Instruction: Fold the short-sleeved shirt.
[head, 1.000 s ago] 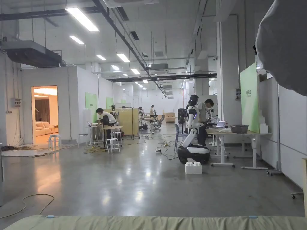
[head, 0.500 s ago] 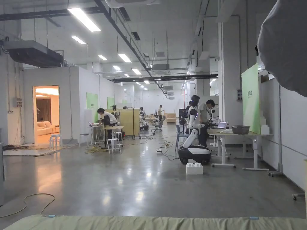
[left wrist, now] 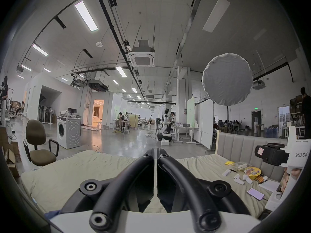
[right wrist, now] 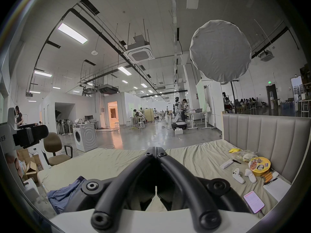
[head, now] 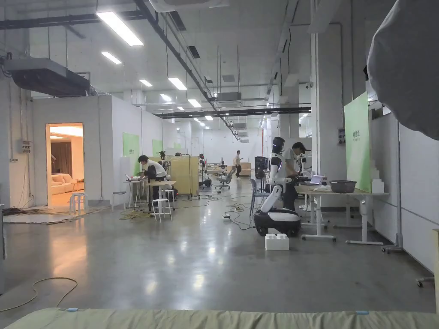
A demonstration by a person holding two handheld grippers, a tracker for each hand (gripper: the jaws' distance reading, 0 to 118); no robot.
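A blue shirt lies crumpled at the near left corner of the bed, below and left of my right gripper. That gripper's jaws are shut with nothing between them, held above the sheet. My left gripper is also shut and empty, above the bed; a sliver of the blue shirt peeks out at its lower left. The right gripper appears at the right edge of the left gripper view, and the left gripper at the left edge of the right gripper view.
A phone, white controllers, a noodle bowl and papers lie by the padded headboard. An office chair and washing machine stand beyond the bed's left. A round diffuser hangs at the upper right.
The head camera has shifted slightly. A far-off person has walked to the right across the hall.
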